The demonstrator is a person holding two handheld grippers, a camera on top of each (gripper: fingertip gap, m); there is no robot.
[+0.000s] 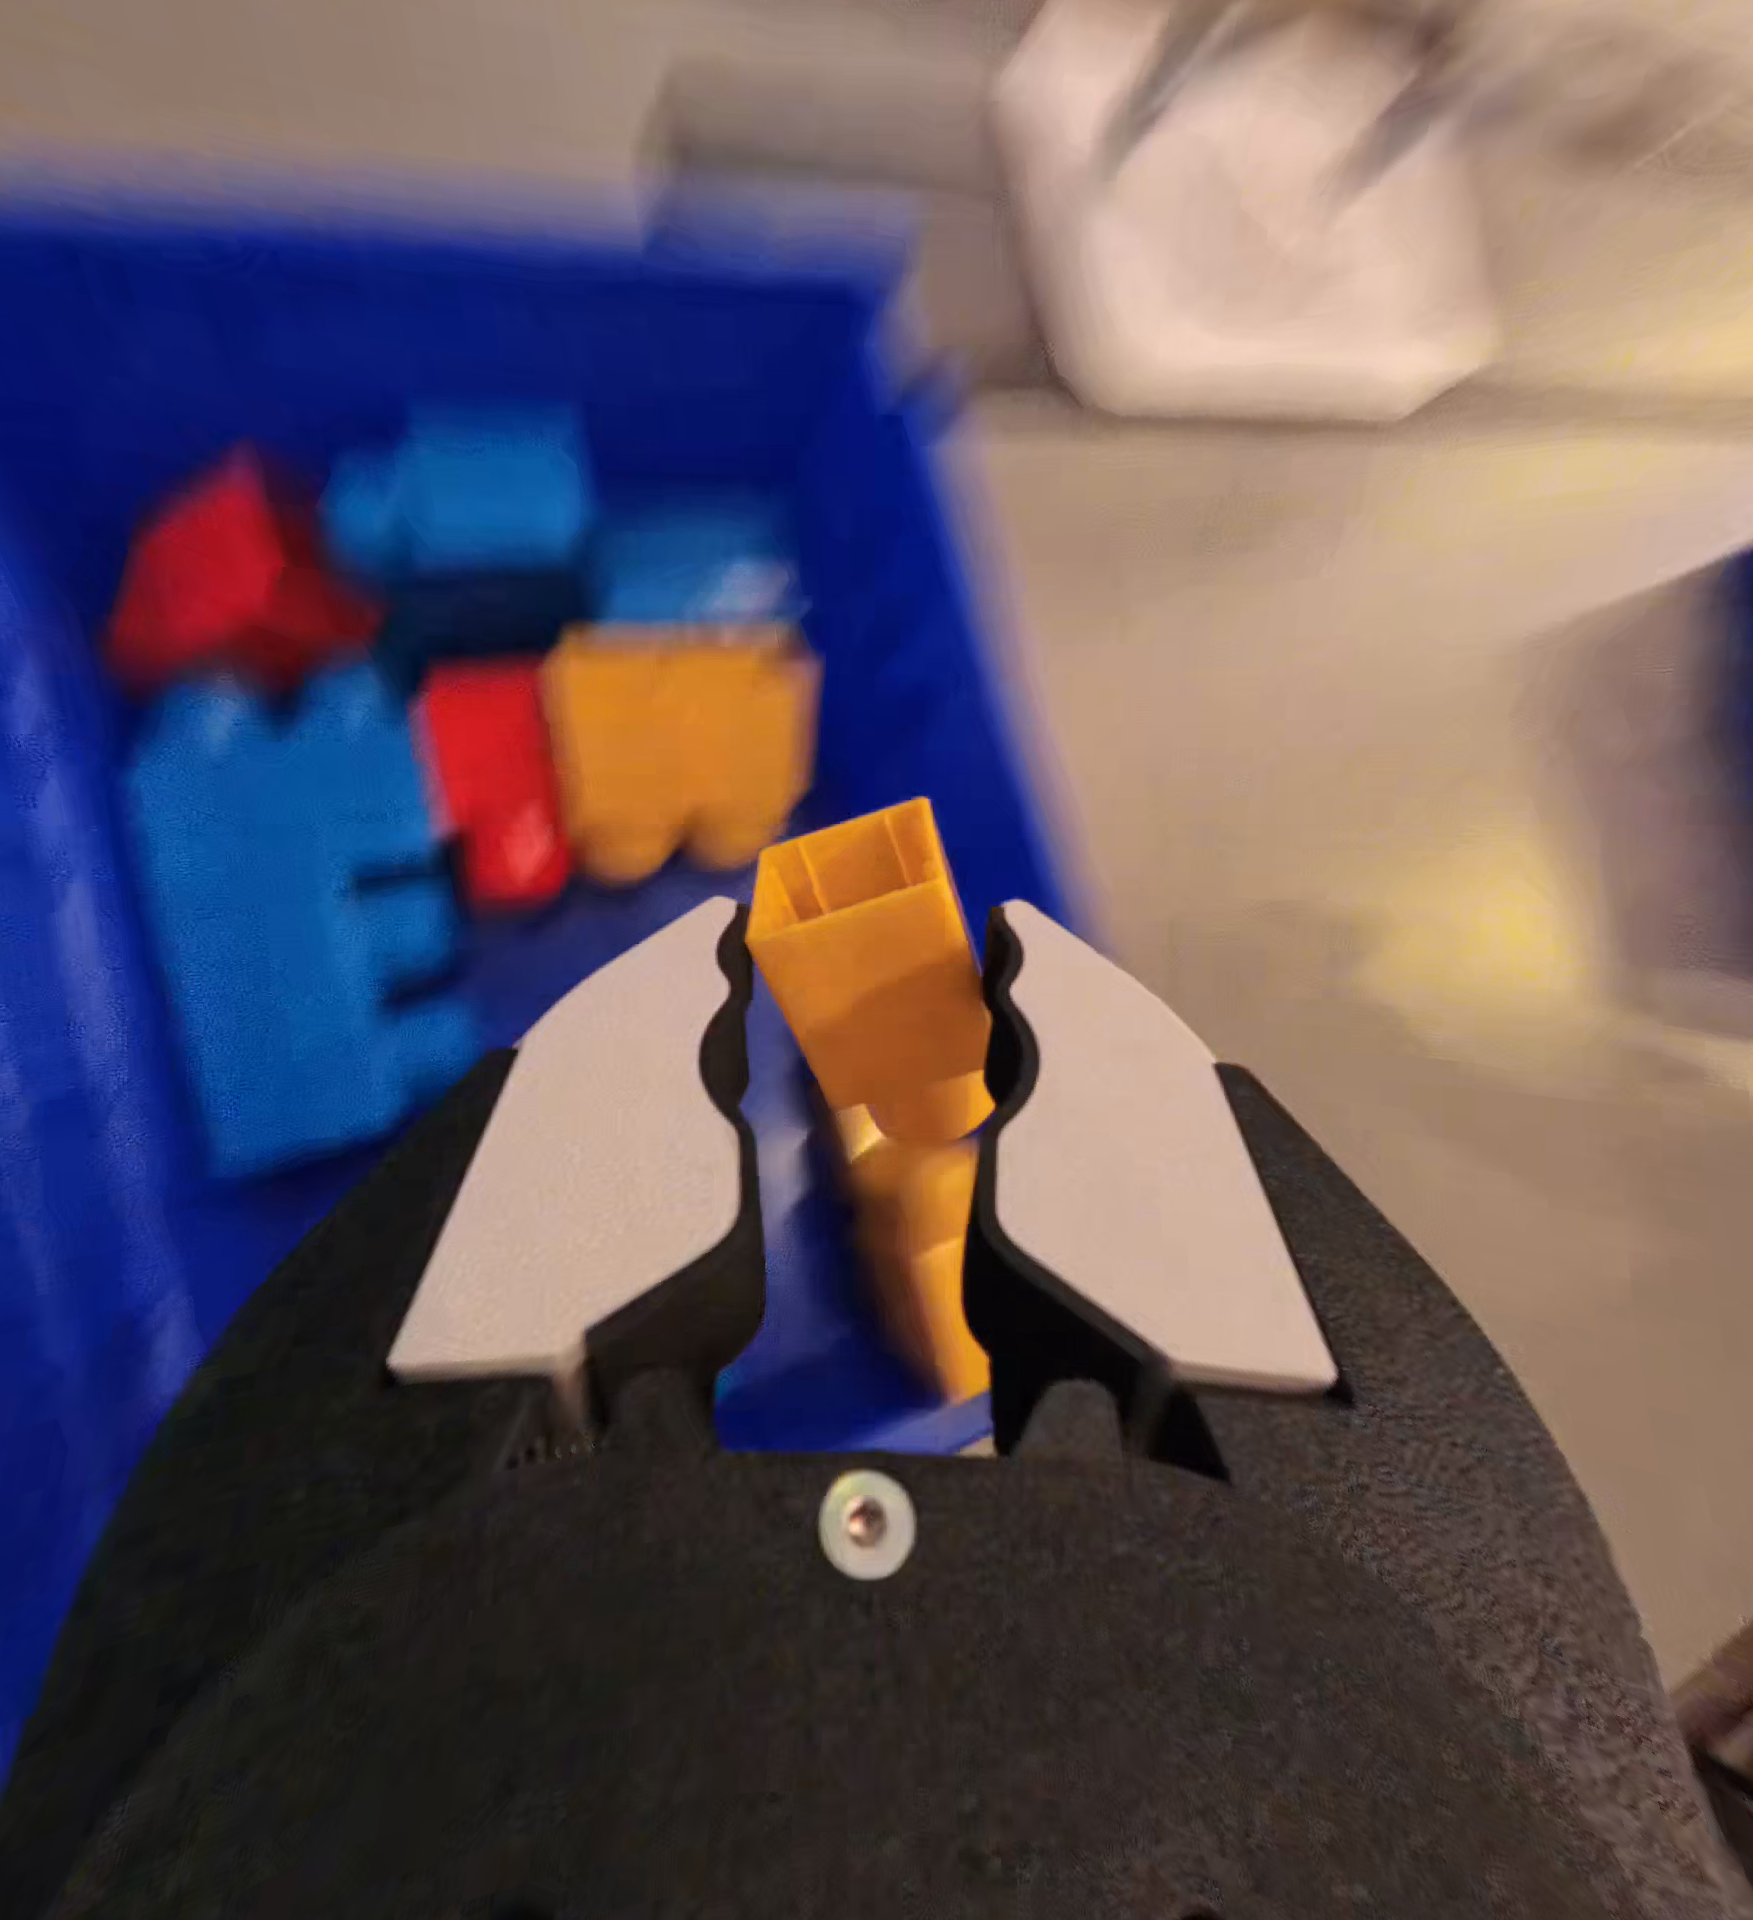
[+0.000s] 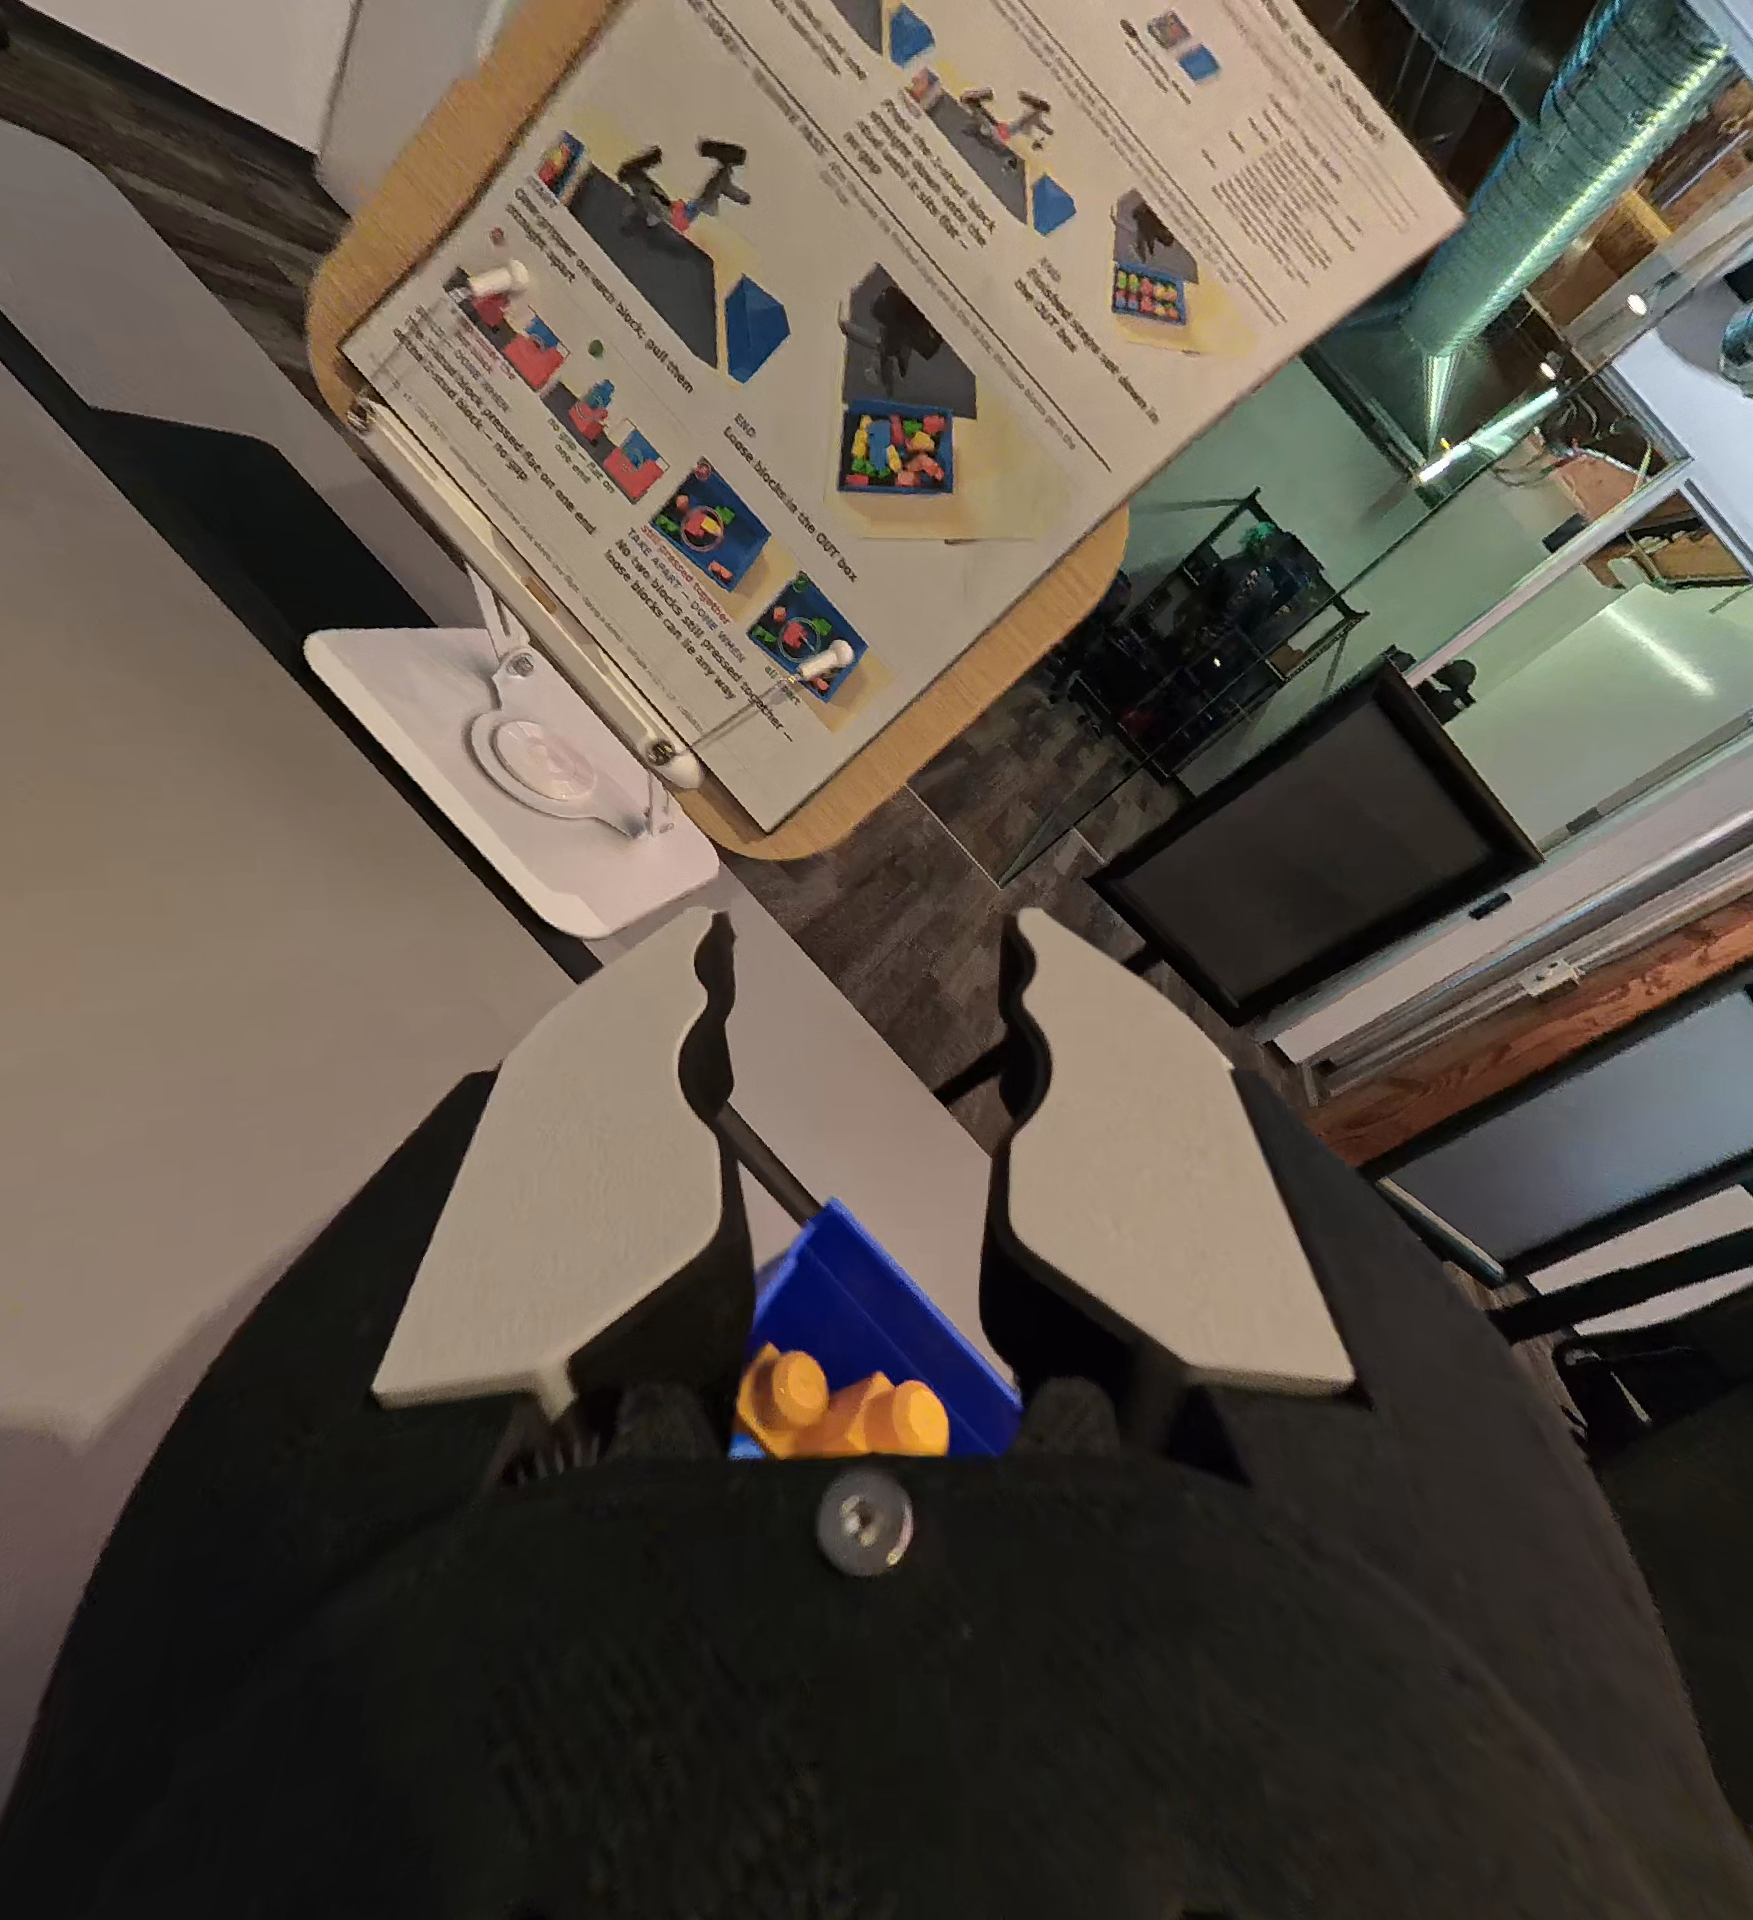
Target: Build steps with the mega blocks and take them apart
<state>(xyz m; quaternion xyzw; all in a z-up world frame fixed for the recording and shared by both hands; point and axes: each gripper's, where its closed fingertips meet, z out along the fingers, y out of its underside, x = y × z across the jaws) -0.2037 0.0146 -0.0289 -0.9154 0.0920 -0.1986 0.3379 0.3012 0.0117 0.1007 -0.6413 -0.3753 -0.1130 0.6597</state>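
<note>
- Left gripper (image 1: 867, 914): rough matt black plastic body, smooth grey finger plates.
- Orange block (image 1: 867, 997): smooth, faintly glossy plastic.
- Blue bin (image 1: 539, 332): glossy plastic.
- Instruction sheet (image 2: 851, 343): paper on a wooden board (image 2: 404, 239).

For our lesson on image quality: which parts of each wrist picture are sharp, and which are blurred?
Left wrist view: the left gripper and its held orange block are sharp; the blue bin and blocks behind smear with blur. Right wrist view: mostly sharp, the instruction board crisp, straight edges bowed by the wide lens.

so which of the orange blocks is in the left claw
The small orange block pinched between the left claw's fingers, hollow underside facing outward; the bigger orange block lies loose in the blue bin.
</note>
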